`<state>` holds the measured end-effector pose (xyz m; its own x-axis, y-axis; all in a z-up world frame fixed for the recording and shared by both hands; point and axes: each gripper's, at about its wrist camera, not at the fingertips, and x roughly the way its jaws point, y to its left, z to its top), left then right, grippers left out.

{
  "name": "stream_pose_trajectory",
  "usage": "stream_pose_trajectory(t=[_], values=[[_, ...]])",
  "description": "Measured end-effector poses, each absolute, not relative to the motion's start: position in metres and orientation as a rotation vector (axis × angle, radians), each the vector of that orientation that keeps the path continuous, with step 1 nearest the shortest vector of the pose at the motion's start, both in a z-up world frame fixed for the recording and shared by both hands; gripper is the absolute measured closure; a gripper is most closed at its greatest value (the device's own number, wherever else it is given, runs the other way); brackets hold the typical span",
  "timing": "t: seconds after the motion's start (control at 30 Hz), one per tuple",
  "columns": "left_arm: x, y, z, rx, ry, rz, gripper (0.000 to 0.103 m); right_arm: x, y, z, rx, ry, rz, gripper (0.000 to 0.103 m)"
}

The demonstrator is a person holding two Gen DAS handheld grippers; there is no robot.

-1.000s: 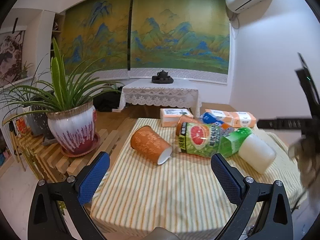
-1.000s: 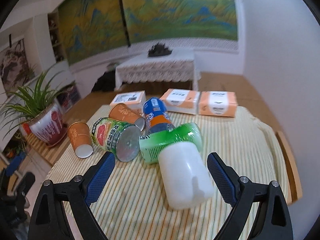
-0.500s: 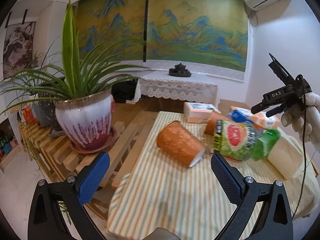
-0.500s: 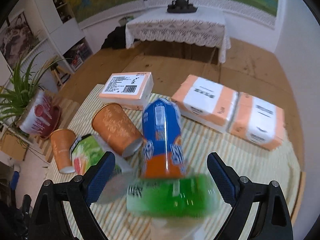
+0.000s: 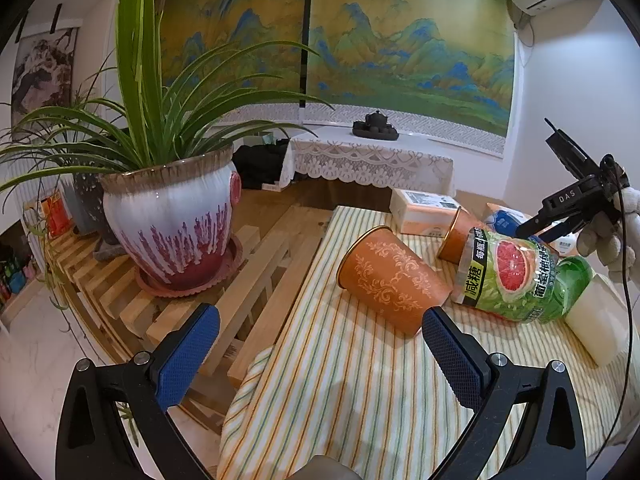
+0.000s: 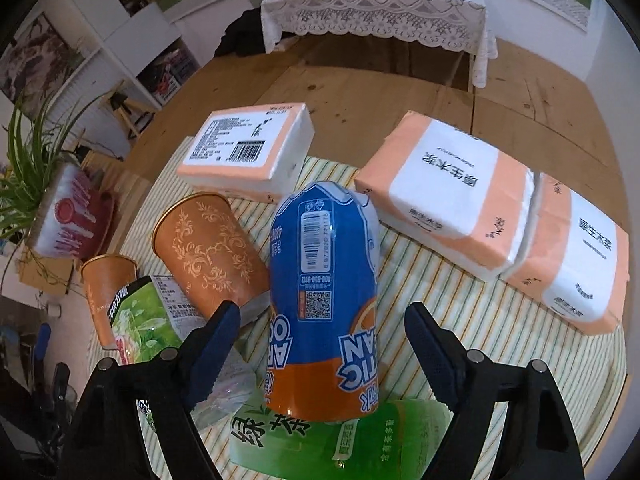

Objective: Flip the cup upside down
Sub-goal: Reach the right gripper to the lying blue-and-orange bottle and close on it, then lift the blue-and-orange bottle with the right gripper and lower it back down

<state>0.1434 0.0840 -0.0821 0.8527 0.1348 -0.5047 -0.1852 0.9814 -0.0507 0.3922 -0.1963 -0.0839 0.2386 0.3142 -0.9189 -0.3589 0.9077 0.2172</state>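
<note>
Fingers spread wide, empty: left gripper [image 5: 320,356] near cup [image 5: 394,282]; right gripper [image 6: 322,340] likewise.

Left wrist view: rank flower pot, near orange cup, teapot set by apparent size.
1. Flower pot, largest.
2. Near orange cup, lying on its side.
3. Teapot set, smallest, though it sits far back on the lace-covered table, so true size is unsure.

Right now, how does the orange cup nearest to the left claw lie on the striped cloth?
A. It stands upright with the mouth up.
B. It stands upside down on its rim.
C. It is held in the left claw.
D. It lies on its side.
D: the orange cup lies on its side on the striped cloth, its gold-rimmed mouth turned sideways, and the open left claw does not touch it.
</note>
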Motion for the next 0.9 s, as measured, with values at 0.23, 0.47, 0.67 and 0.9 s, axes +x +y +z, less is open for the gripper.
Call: stream_pose_trajectory(t=[0.23, 0.47, 0.67, 0.9], values=[[0.144, 0.085, -0.083, -0.098, 0.529, 0.174, 0.001, 0.390, -0.185, -0.093, -0.111, 1.283, 0.477, 0.034], [0.143, 0.083, -0.083, -0.096, 0.534, 0.168, 0.001, 0.384, -0.183, -0.096, -0.155, 1.280, 0.469, 0.046], [0.140, 0.081, -0.080, -0.095, 0.530, 0.164, 0.001, 0.375, -0.177, -0.090, -0.223, 1.239, 0.452, 0.049], [0.140, 0.079, -0.079, -0.095, 0.525, 0.162, 0.001, 0.368, -0.172, -0.077, -0.270, 1.180, 0.439, 0.051]])
